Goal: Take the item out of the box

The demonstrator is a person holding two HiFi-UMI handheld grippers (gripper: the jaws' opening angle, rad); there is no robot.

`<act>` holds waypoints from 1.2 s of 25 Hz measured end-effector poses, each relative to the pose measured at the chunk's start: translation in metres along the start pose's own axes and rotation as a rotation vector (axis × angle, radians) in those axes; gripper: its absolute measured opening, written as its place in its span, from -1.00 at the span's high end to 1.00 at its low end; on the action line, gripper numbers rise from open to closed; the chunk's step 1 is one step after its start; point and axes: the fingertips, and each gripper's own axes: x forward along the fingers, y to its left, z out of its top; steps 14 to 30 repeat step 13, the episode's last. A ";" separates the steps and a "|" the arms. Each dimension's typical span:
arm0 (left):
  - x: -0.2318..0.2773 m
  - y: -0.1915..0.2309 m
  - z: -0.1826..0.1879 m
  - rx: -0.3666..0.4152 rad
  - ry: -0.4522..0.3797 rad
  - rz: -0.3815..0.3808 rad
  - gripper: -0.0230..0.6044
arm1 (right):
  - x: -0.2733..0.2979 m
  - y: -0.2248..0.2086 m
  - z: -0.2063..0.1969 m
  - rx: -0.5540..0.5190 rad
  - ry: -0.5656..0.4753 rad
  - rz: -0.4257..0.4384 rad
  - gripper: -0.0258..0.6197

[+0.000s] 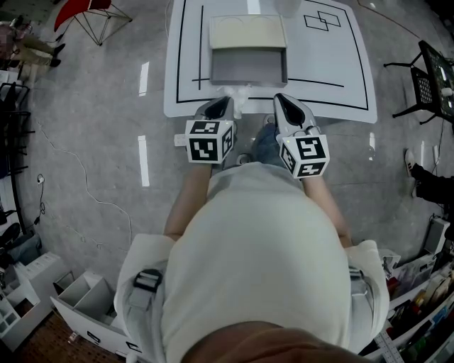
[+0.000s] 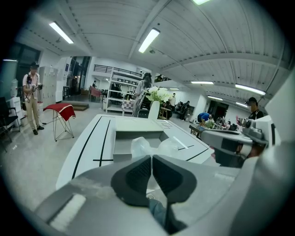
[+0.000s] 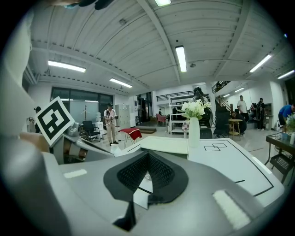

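The grey box (image 1: 248, 67) stands open on the white table (image 1: 333, 71), its cream lid (image 1: 248, 32) folded back. A crumpled clear plastic bag (image 1: 236, 96) sits outside the box, just in front of it near the table's front edge. My left gripper (image 1: 224, 101) is shut, its tips pinching the bag's near side. In the left gripper view the bag (image 2: 156, 146) bulges in two lobes just past the closed tips (image 2: 151, 159). My right gripper (image 1: 281, 101) hangs beside the bag to its right. It is shut on nothing (image 3: 147, 156).
Black lines (image 1: 201, 42) mark the table. A white vase of flowers (image 3: 194, 129) stands at its far end. A red-topped folding stand (image 1: 89, 14) is off to the left, a black chair (image 1: 429, 85) to the right. People stand further back in the room.
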 end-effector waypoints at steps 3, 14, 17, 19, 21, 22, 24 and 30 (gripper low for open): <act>-0.001 0.001 0.000 -0.001 -0.004 0.001 0.88 | 0.000 0.002 -0.001 -0.001 0.003 0.001 0.92; -0.001 0.004 0.002 -0.008 -0.011 0.006 0.88 | 0.001 0.002 -0.001 -0.005 0.003 0.000 0.92; -0.001 0.004 0.002 -0.008 -0.011 0.006 0.88 | 0.001 0.002 -0.001 -0.005 0.003 0.000 0.92; -0.001 0.004 0.002 -0.008 -0.011 0.006 0.88 | 0.001 0.002 -0.001 -0.005 0.003 0.000 0.92; -0.001 0.004 0.002 -0.008 -0.011 0.006 0.88 | 0.001 0.002 -0.001 -0.005 0.003 0.000 0.92; -0.001 0.004 0.002 -0.008 -0.011 0.006 0.88 | 0.001 0.002 -0.001 -0.005 0.003 0.000 0.92; -0.001 0.004 0.002 -0.008 -0.011 0.006 0.88 | 0.001 0.002 -0.001 -0.005 0.003 0.000 0.92; -0.001 0.004 0.002 -0.008 -0.011 0.006 0.88 | 0.001 0.002 -0.001 -0.005 0.003 0.000 0.92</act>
